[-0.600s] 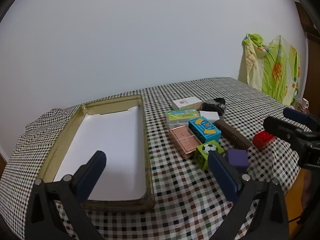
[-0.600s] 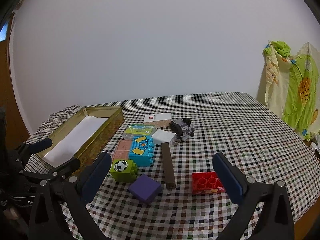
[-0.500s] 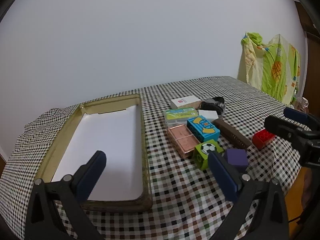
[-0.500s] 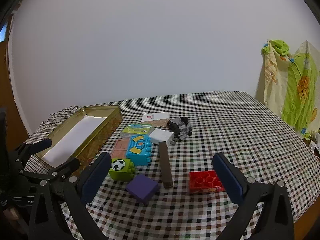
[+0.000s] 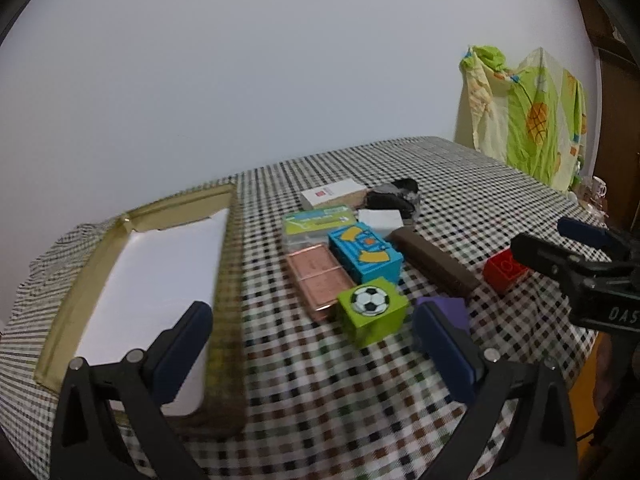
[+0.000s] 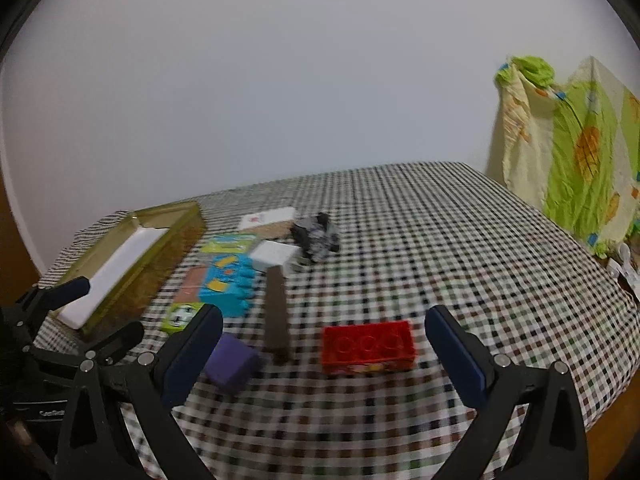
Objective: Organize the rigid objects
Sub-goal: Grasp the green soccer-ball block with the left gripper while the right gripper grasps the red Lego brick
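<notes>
Both grippers' jaws gaped wide, empty; right gripper (image 6: 322, 354) faced red brick (image 6: 368, 345): likely light, rigid, slick — grip long flat sides.

Little legible text. White letters "DAS" on the black body of the right hand-held gripper (image 5: 575, 251), lower right of the left wrist view; the word runs off the frame edge. Faint pale lettering on the body of the left hand-held gripper (image 6: 98, 309), lower left of the right wrist view, too small to read. Red mark on the white flat box (image 5: 333, 193); unreadable. Print on the green-labelled clear case (image 5: 319, 222) blurred. Soccer ball picture, no words, on the green block (image 5: 372, 310).
</notes>
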